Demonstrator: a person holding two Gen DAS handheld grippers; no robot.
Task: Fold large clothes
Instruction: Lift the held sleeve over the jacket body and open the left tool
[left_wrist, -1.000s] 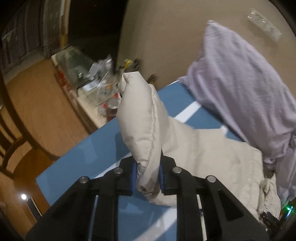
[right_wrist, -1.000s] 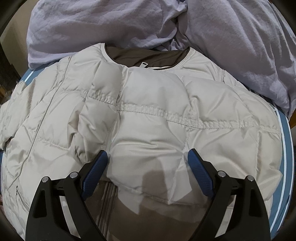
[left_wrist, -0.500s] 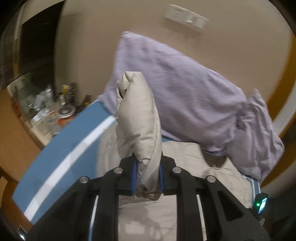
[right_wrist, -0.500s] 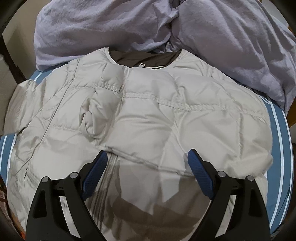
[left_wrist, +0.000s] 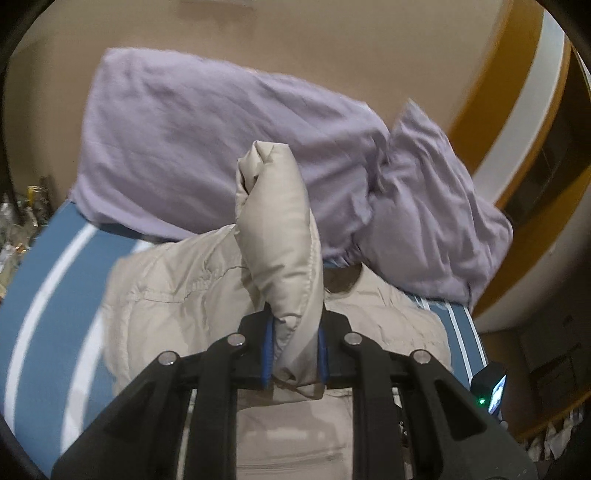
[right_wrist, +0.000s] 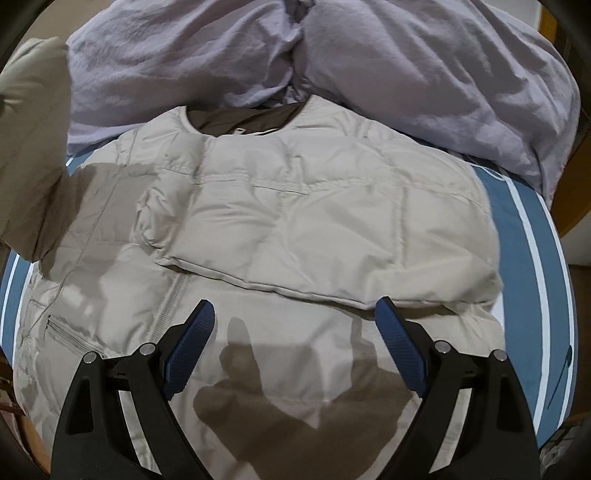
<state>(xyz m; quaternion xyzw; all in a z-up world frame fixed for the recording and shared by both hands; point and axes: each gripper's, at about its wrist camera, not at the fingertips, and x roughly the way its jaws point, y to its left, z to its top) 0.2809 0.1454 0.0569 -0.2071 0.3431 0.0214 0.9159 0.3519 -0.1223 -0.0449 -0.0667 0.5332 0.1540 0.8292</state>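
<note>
A beige quilted puffer jacket (right_wrist: 303, 229) lies front up on a blue bed cover, its right sleeve folded across the chest. My left gripper (left_wrist: 293, 350) is shut on the jacket's left sleeve (left_wrist: 277, 236) and holds it raised above the jacket body (left_wrist: 177, 295). The lifted sleeve also shows at the left edge of the right wrist view (right_wrist: 29, 147). My right gripper (right_wrist: 295, 350) is open and empty, hovering above the jacket's lower front near the zipper (right_wrist: 173, 295).
Rumpled lilac bedding (right_wrist: 369, 66) is piled behind the jacket's collar and shows in the left wrist view (left_wrist: 221, 147). The blue cover with white stripes (right_wrist: 524, 251) shows on both sides. A beige wall (left_wrist: 332, 44) stands behind. Clutter (left_wrist: 22, 221) sits far left.
My left gripper has swung the held sleeve from the bed's left side toward the jacket's middle. My right gripper has drawn back toward the hem, staying open.
</note>
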